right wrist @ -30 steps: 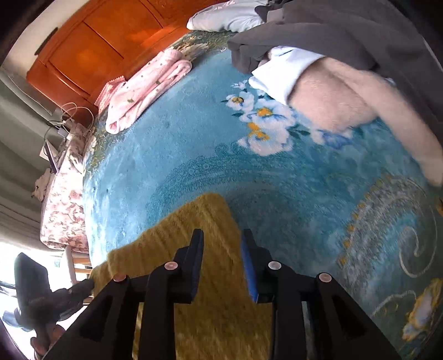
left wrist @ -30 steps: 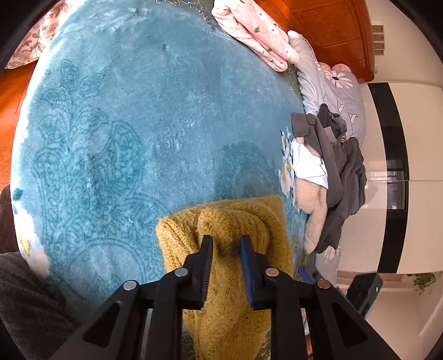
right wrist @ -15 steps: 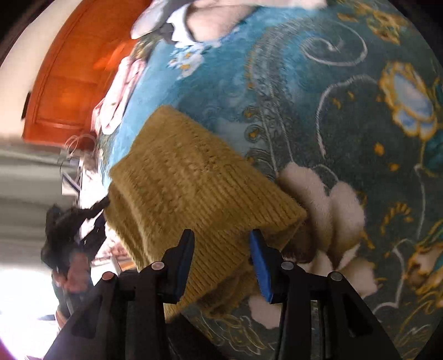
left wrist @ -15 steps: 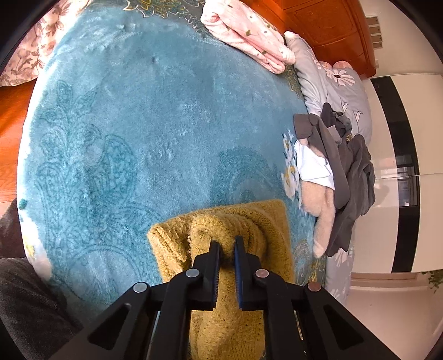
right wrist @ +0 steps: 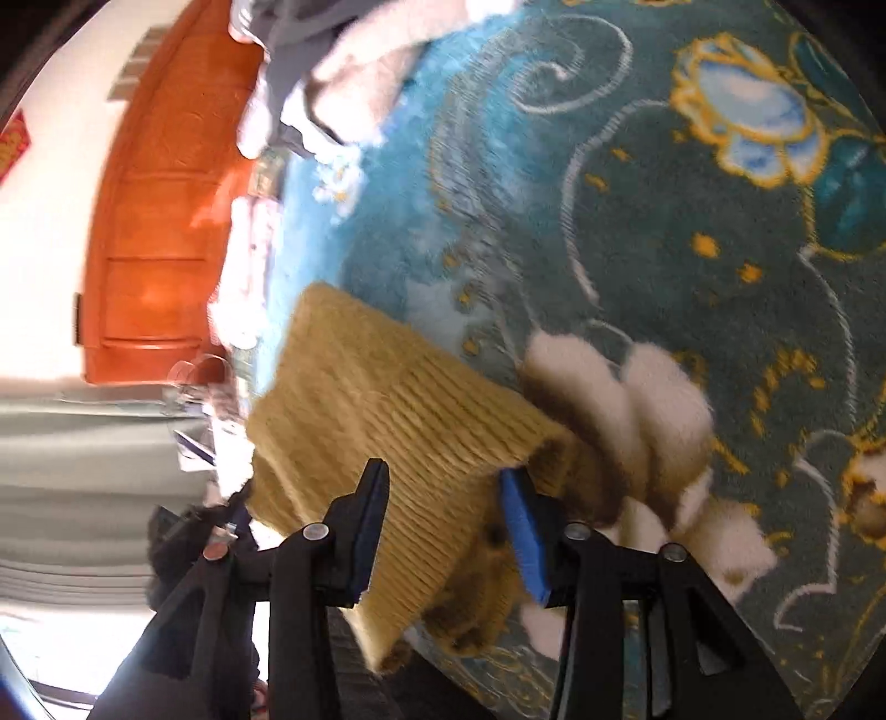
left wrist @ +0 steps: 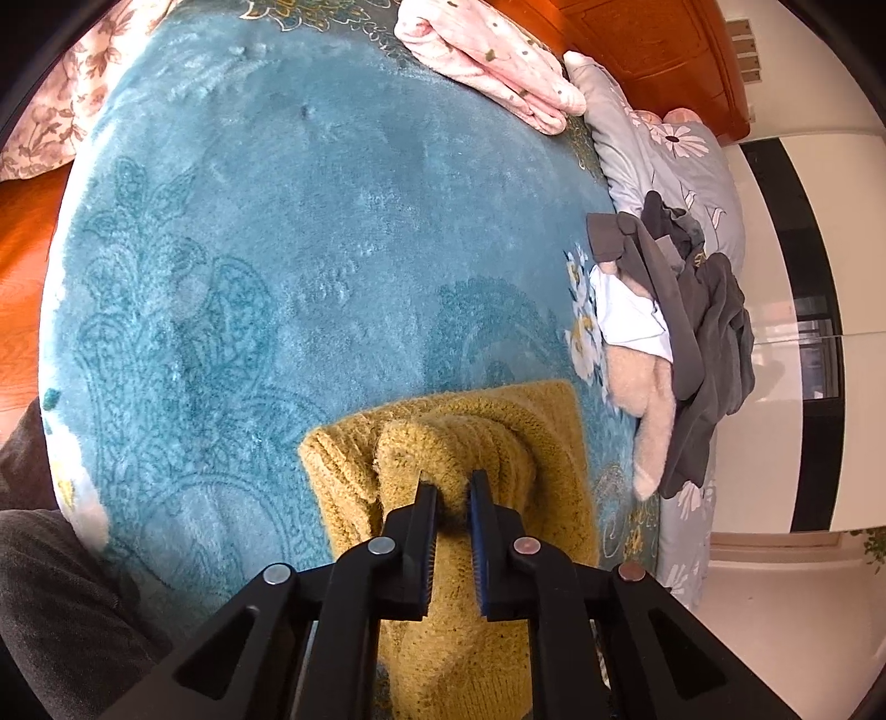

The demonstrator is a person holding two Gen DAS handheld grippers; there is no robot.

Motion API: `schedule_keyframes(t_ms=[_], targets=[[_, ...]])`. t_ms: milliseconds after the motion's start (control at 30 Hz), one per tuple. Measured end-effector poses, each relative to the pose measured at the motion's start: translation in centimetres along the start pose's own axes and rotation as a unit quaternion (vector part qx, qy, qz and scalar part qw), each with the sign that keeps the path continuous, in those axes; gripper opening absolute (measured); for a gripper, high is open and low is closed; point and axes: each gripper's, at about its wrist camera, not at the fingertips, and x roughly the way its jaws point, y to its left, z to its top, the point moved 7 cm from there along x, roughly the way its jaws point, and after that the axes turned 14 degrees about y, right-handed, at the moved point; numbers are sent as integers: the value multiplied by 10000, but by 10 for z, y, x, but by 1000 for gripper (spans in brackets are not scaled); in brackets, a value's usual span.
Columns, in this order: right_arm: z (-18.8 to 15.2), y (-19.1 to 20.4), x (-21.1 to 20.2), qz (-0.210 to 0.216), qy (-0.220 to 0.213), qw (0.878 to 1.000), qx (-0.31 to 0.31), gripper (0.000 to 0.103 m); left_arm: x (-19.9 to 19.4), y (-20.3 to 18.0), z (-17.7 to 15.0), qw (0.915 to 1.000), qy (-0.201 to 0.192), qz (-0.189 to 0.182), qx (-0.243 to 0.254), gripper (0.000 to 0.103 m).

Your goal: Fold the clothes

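A mustard-yellow knitted sweater [left wrist: 520, 432] lies partly folded on the teal patterned blanket [left wrist: 277, 249] at the bed's near edge. My left gripper [left wrist: 453, 487] is shut on a bunched fold of the sweater and pinches it between the blue pads. In the right wrist view the sweater [right wrist: 387, 399] shows as a folded slab. My right gripper [right wrist: 443, 482] is open, its fingers on either side of the sweater's near edge, not closed on it. That view is blurred.
A pile of grey, white and cream clothes [left wrist: 675, 310] lies at the blanket's right edge, on a grey floral sheet [left wrist: 664, 144]. A folded pink garment [left wrist: 487, 50] lies at the far side near the wooden headboard [left wrist: 653, 44]. Wooden floor [left wrist: 22, 277] is left.
My left gripper closed from open onto the sweater's bunched fold. My right gripper swung round and down to the sweater's near edge and opened wider.
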Motion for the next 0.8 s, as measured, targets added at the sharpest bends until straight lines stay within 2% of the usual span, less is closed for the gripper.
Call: schedule_keyframes(t_ms=[133, 267, 333, 367, 400, 433, 500, 567, 633, 733, 800], targets=[[0, 6, -4, 384, -123, 9992, -75, 45, 12, 1, 2, 9997, 111, 201, -42, 26], [-5, -1, 6, 532, 37, 9985, 75, 41, 19, 4, 3, 9994, 151, 298, -116, 28], [-1, 4, 11, 559, 85, 9983, 170, 32, 18, 2, 4, 9993, 116, 362, -62, 25], [0, 5, 13, 507, 81, 9985, 188, 28, 16, 0, 4, 9992, 78, 400, -23, 25], [2, 8, 11, 415, 45, 9990, 163, 15, 11, -2, 4, 9993, -3, 372, -17, 17], [5, 11, 9, 315, -1, 9994, 124, 9, 7, -4, 3, 9994, -84, 345, -12, 10], [11, 18, -1, 143, -169, 9998, -7, 8, -3, -12, 0, 9997, -174, 169, 43, 9], [20, 32, -22, 66, -530, 9981, -294, 8, -11, -21, -7, 9997, -206, -80, 136, 9], [29, 42, -38, 9, -767, 9956, -536, 6, -10, -22, -13, 9994, -181, 31, 282, 9], [38, 42, -42, -119, -686, 9956, -622, 6, 5, -4, -13, 9994, -12, 318, 148, 9], [29, 31, -24, -198, -315, 9981, -495, 6, 11, 12, -12, 9995, 56, 299, -61, 9]])
